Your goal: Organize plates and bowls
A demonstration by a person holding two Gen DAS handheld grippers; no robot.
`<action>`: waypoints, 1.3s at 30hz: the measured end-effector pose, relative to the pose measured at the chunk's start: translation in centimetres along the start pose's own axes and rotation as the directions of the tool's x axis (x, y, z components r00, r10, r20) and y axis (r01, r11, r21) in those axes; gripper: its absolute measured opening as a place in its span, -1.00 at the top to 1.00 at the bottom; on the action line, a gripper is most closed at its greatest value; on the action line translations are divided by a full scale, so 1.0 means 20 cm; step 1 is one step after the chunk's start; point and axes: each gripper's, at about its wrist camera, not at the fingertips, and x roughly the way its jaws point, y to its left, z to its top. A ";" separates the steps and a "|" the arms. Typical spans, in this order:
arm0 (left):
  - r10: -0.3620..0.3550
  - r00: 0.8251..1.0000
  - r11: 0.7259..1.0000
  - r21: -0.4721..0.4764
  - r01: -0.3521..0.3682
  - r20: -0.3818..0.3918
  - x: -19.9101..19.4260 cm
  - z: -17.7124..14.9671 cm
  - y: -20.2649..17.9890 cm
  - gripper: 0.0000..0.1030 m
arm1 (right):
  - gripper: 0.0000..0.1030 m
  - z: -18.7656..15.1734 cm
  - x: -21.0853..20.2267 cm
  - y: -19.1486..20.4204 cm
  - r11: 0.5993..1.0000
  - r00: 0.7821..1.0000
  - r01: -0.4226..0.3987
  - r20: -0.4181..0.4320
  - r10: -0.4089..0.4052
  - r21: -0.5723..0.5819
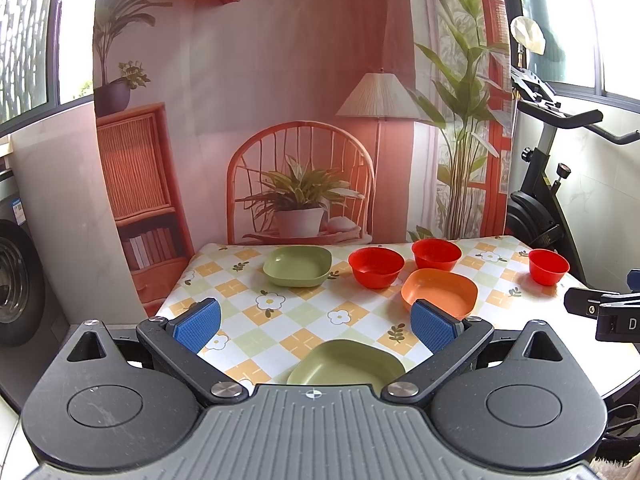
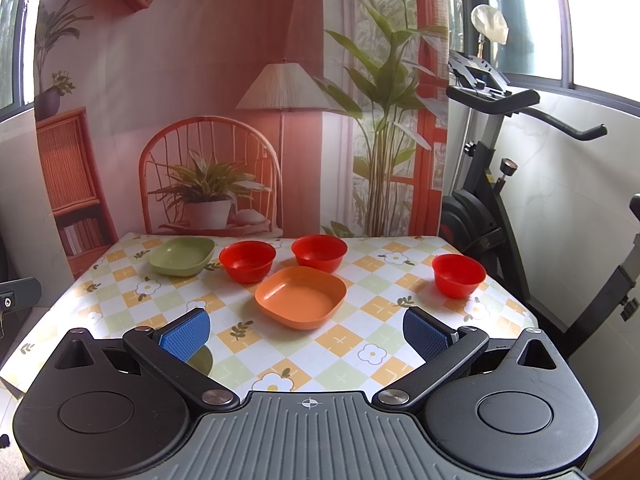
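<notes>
Left claw (image 1: 316, 322) and right claw (image 2: 306, 330), each spread wide and holding nothing, above the near edge of a desk (image 2: 360, 344) covered in a checked, flower-printed cloth; near green plate (image 1: 346, 362) directly below the left claw, between its blue pads (image 1: 198, 324); far green plate (image 1: 298, 266) at the desk's back left; two red bowls (image 1: 376, 266) (image 1: 436, 254) side by side to its right; orange plate (image 2: 300, 296) just in front of them, close to both; third red bowl (image 2: 458, 274) well apart at the right; exercise bike (image 2: 492, 184) beside the desk; printed backdrop (image 2: 208, 80) behind.
</notes>
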 end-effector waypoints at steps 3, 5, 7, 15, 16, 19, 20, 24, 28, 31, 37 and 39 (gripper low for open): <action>0.018 1.000 1.000 -0.002 -0.018 -0.002 0.01 0.02 0.01 -0.98 | -0.99 0.01 0.01 0.00 1.000 1.000 -0.010 -0.001 0.010 0.002; 0.037 0.999 0.999 -0.003 -0.037 0.006 0.02 0.05 0.03 -0.98 | -0.99 0.05 0.01 -0.01 1.000 0.999 -0.030 0.013 0.030 0.001; 0.058 0.998 0.998 -0.004 -0.058 0.019 0.03 0.08 0.04 -0.98 | -0.99 0.06 0.02 -0.01 0.999 0.999 -0.038 0.036 0.038 -0.002; 0.160 0.985 0.987 -0.003 -0.160 0.065 0.14 0.22 0.12 -0.98 | -1.00 0.22 0.13 -0.07 0.998 0.979 -0.063 0.192 0.067 -0.031; 0.162 0.985 0.987 0.000 -0.162 0.064 0.17 0.23 0.13 -0.98 | -1.00 0.24 0.15 -0.07 0.997 0.977 -0.070 0.198 0.075 -0.029; 0.167 0.983 0.985 0.018 -0.169 0.070 0.23 0.25 0.15 -0.97 | -1.00 0.30 0.22 -0.07 0.995 0.974 -0.097 0.202 0.099 -0.020; 0.168 0.983 0.985 0.025 -0.170 0.073 0.25 0.26 0.15 -0.97 | -1.00 0.31 0.25 -0.07 0.994 0.974 -0.108 0.201 0.109 -0.015; 0.160 0.985 0.986 0.037 -0.162 0.060 0.36 0.28 0.16 -0.94 | -1.00 0.35 0.39 -0.05 0.991 0.972 -0.134 0.194 0.131 0.001; 0.156 0.988 0.988 0.011 -0.156 0.024 0.49 0.27 0.18 -0.78 | -1.00 0.36 0.53 0.00 0.994 0.976 -0.108 0.191 0.101 0.029; 0.187 0.982 0.982 -0.027 -0.187 -0.018 0.61 0.24 0.20 -0.65 | -1.00 0.34 0.63 0.06 0.992 0.979 -0.114 0.173 0.105 0.044; 0.146 0.981 0.989 0.021 -0.144 -0.129 0.82 0.13 0.19 -0.22 | -1.00 0.22 0.87 0.15 0.985 0.982 -0.163 0.103 0.156 0.064; 0.136 0.978 0.991 0.038 -0.132 -0.156 0.87 0.09 0.18 -0.16 | -1.00 0.17 0.94 0.16 0.981 0.983 -0.178 0.063 0.174 0.073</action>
